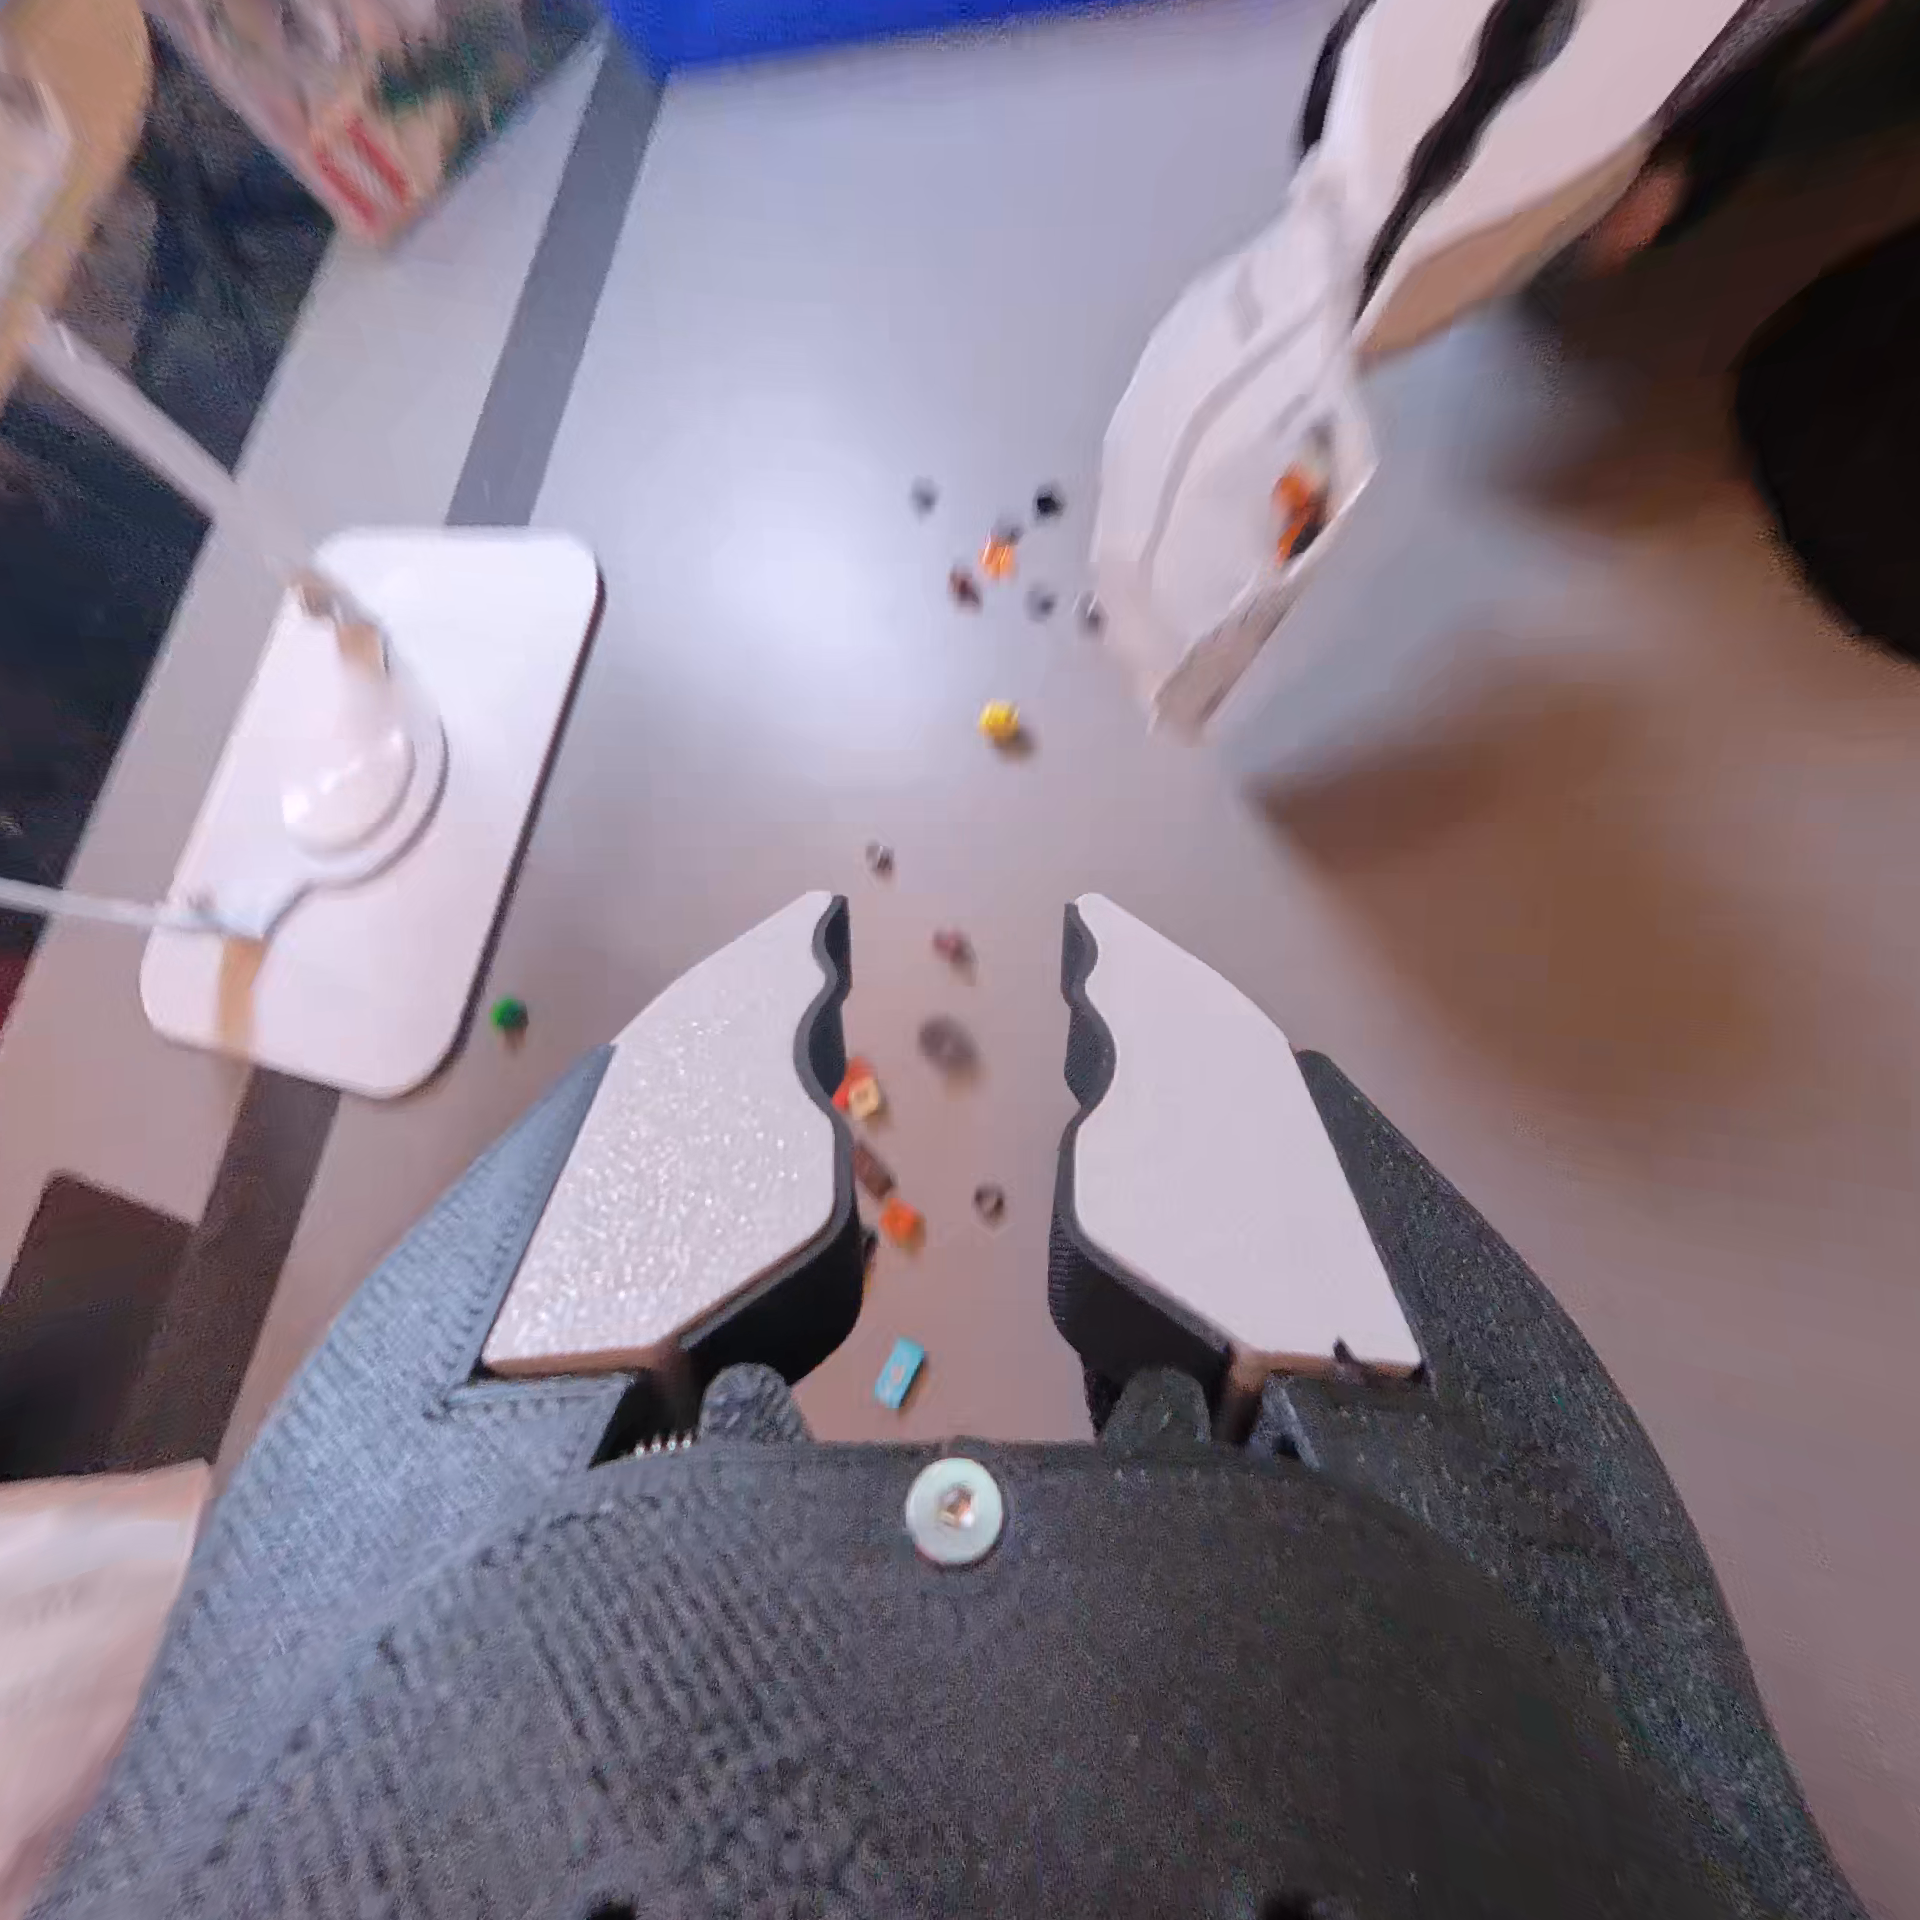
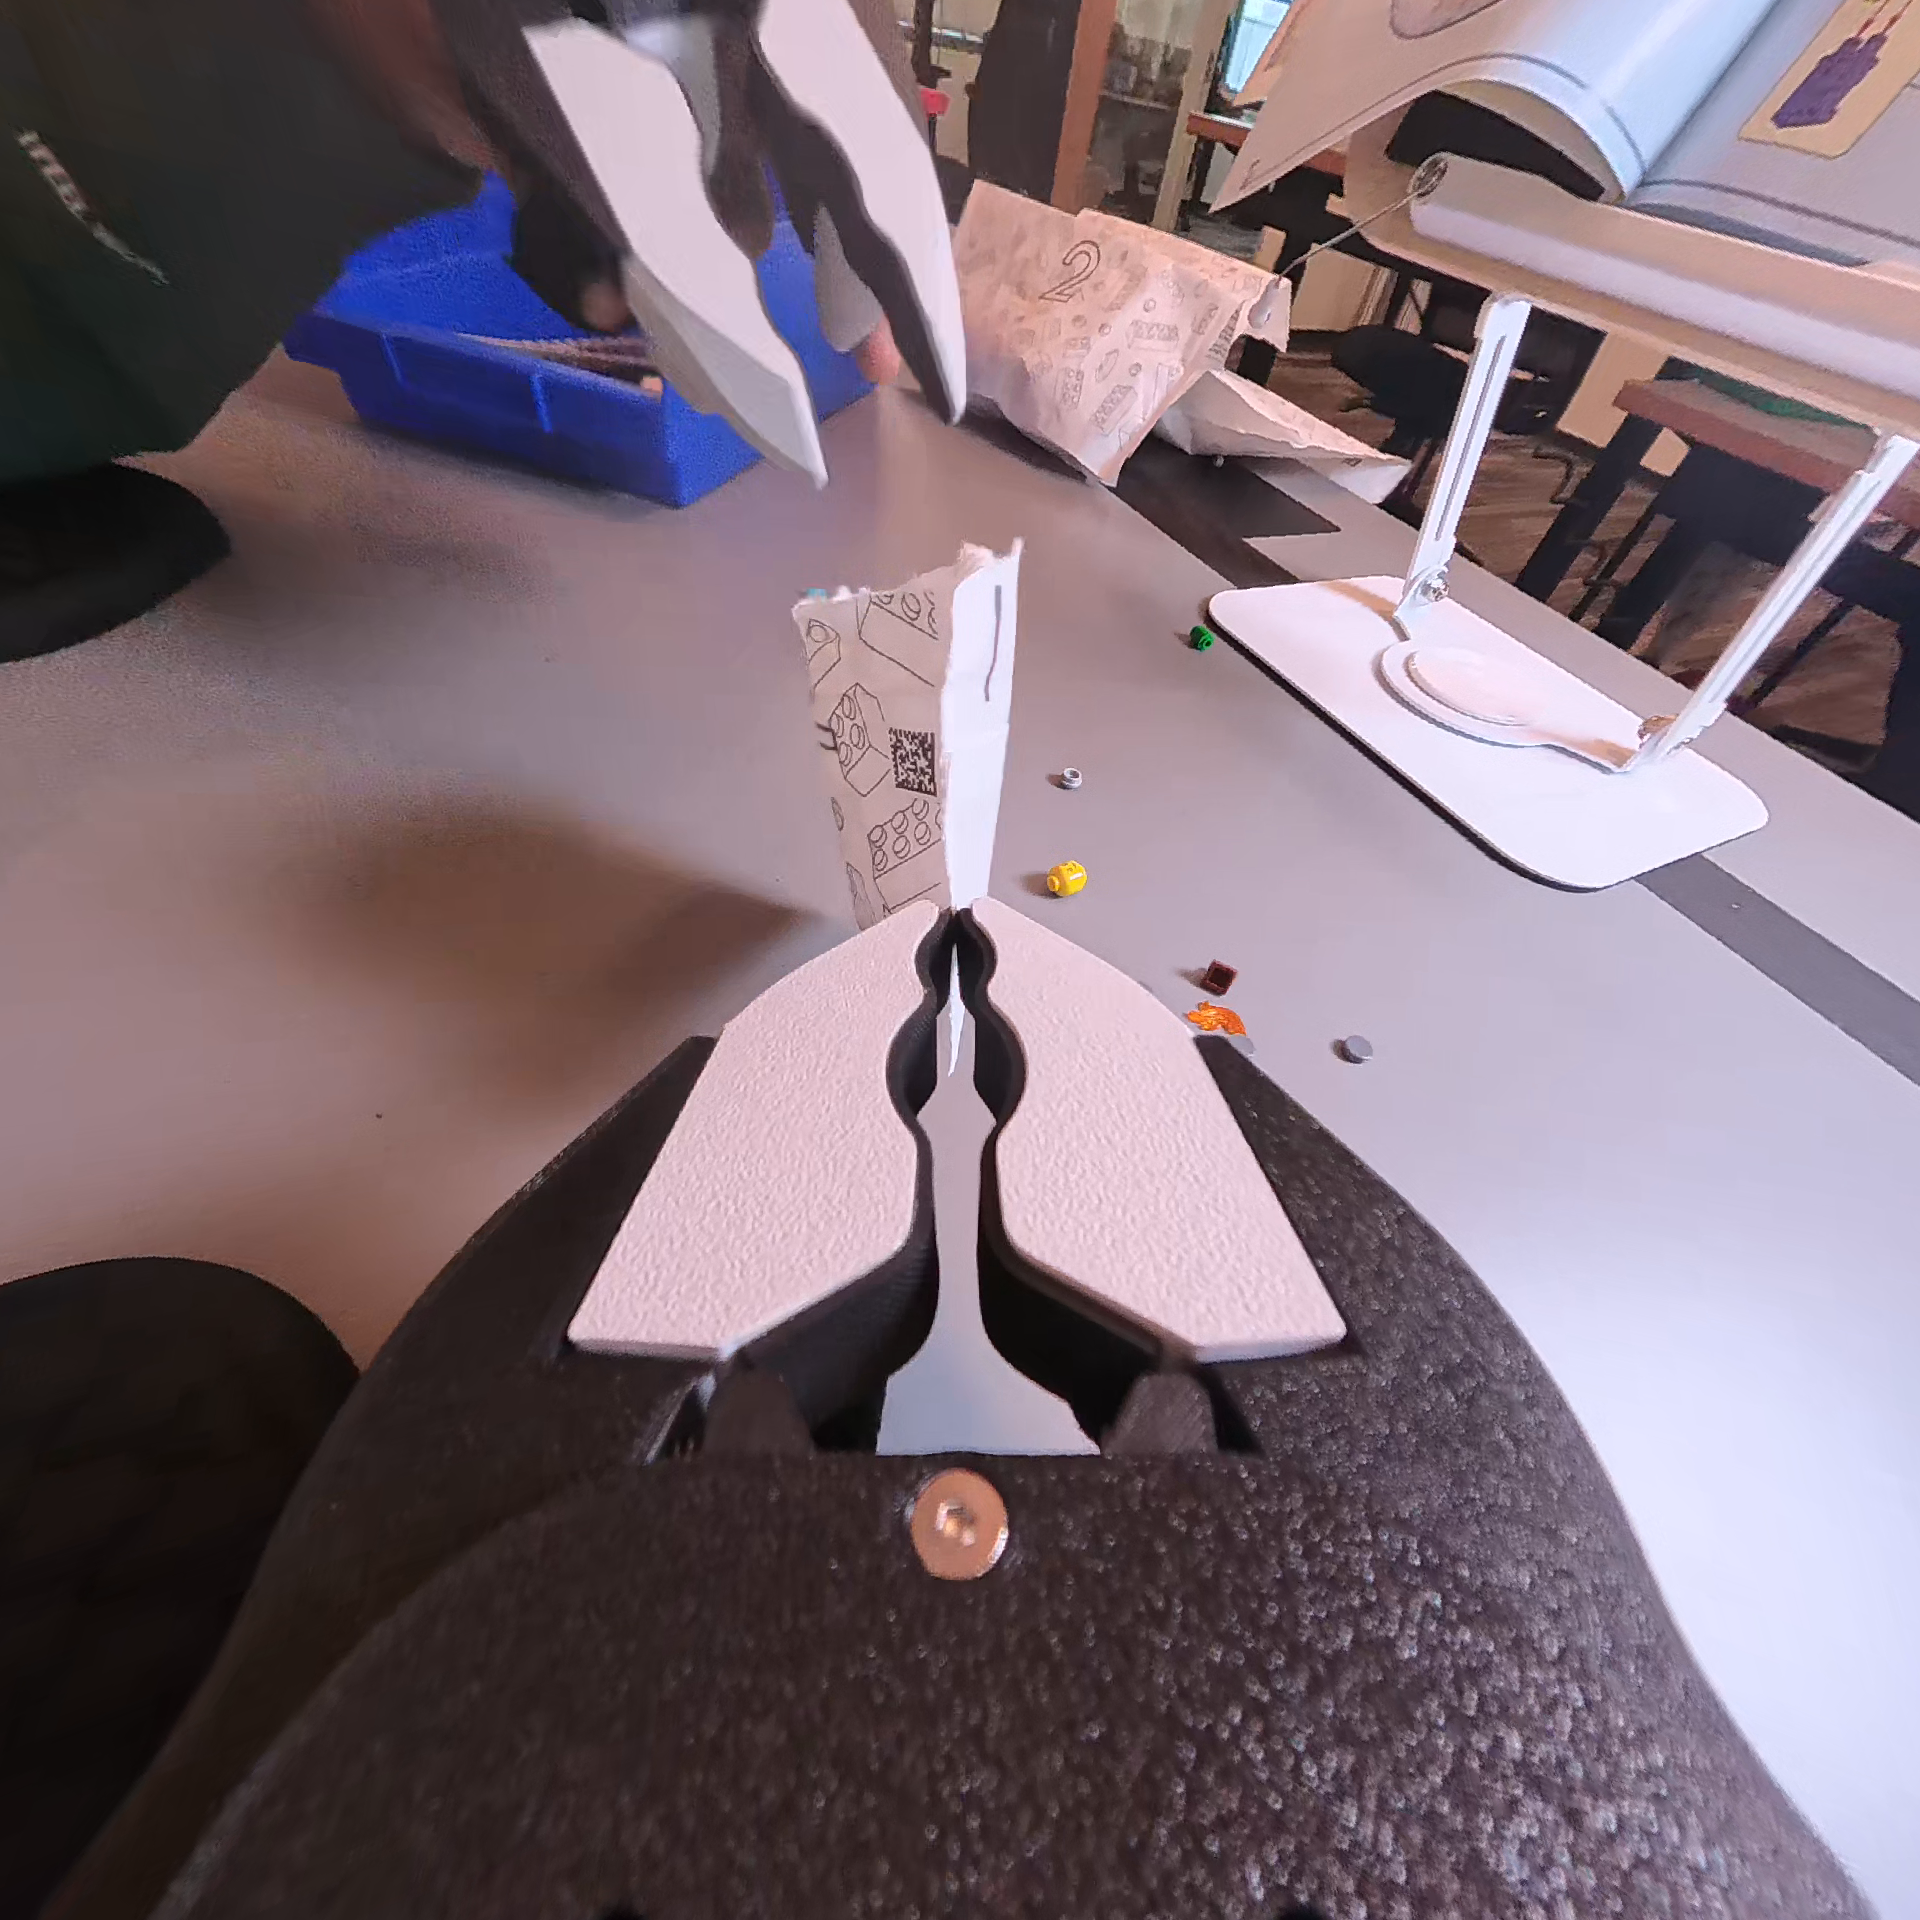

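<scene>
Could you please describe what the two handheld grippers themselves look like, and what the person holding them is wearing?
Both the left gripper and right gripper have a black textured body, a silver screw at its centre, and two pale grey fingers with wavy black inner pads. The person's sleeve is dark green.

A grey tabletop (image 2: 1558,1195) with a darker grey strip (image 2: 1808,956) crossing it carries a scatter of small toy-brick pieces. In the right wrist view, from the yellow minifigure head (image 2: 1066,879) a grey round stud (image 2: 1071,778) lies at 12 o'clock, a dark brown square piece (image 2: 1221,976) and an orange flame piece (image 2: 1218,1019) at 4 o'clock, and a grey round tile (image 2: 1355,1048) beyond them. A green stud (image 2: 1201,638) sits just beside the white stand base (image 2: 1621,831) — that base overlaps the strip. Farther back rest a blue plastic bin (image 2: 499,405) and a printed paper bag (image 2: 1101,343) — crumpled. In the left wrist view a teal tile (image 1: 900,1374) and more orange pieces (image 1: 900,1222) lie on the surface.
</scene>
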### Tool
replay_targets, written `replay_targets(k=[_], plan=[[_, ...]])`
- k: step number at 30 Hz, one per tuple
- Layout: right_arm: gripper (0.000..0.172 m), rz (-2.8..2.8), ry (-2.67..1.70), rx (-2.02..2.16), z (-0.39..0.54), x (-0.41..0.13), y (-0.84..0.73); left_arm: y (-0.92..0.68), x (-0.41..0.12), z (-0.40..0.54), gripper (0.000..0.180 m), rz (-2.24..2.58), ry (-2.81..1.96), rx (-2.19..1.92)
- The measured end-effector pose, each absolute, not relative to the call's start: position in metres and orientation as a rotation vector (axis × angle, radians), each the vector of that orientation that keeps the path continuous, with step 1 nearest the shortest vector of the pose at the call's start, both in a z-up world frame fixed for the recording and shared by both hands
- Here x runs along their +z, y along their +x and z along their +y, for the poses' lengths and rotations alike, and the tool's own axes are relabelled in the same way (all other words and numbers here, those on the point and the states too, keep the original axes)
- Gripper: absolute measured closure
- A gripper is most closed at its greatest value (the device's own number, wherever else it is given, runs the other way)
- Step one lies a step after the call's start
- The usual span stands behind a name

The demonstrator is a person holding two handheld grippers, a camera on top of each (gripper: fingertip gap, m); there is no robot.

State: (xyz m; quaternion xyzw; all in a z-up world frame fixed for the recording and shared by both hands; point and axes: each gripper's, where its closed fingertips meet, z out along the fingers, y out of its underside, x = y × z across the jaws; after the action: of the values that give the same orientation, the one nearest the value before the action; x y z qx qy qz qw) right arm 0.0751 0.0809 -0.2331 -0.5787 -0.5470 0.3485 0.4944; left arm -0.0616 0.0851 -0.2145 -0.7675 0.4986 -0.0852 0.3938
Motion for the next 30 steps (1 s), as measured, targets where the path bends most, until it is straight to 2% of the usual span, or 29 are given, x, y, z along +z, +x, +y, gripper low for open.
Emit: replay_targets(k=[6, 12, 14, 17, 22, 27, 30], plan=[[0.171, -1.321, -1.423, 0.847, 0.083, -0.236, 0.076, -0.092, -0.29, 0.098, 0.144, 1.18, -2.212, -0.31], [0.171, -1.327, -1.425, 0.854, 0.083, -0.238, 0.075, -0.083, -0.305, 0.1, 0.167, 1.237, -2.216, -0.277], [0.171, -1.329, -1.422, 0.854, 0.082, -0.237, 0.075, -0.081, -0.306, 0.102, 0.167, 1.241, -2.213, -0.259], [0.171, -1.338, -1.415, 0.851, 0.08, -0.238, 0.075, -0.066, -0.283, 0.099, 0.167, 1.223, -2.12, -0.323], [0.171, -1.363, -1.389, 0.842, 0.076, -0.238, 0.072, 0.001, -0.196, 0.066, 0.167, 1.249, -1.753, -0.539], [0.171, -1.378, -1.371, 0.839, 0.072, -0.238, 0.07, 0.022, -0.211, 0.059, 0.149, 1.346, -1.747, -0.445], [0.171, -1.375, -1.372, 0.84, 0.072, -0.238, 0.071, 0.015, -0.211, 0.063, 0.145, 1.329, -1.751, -0.451]])
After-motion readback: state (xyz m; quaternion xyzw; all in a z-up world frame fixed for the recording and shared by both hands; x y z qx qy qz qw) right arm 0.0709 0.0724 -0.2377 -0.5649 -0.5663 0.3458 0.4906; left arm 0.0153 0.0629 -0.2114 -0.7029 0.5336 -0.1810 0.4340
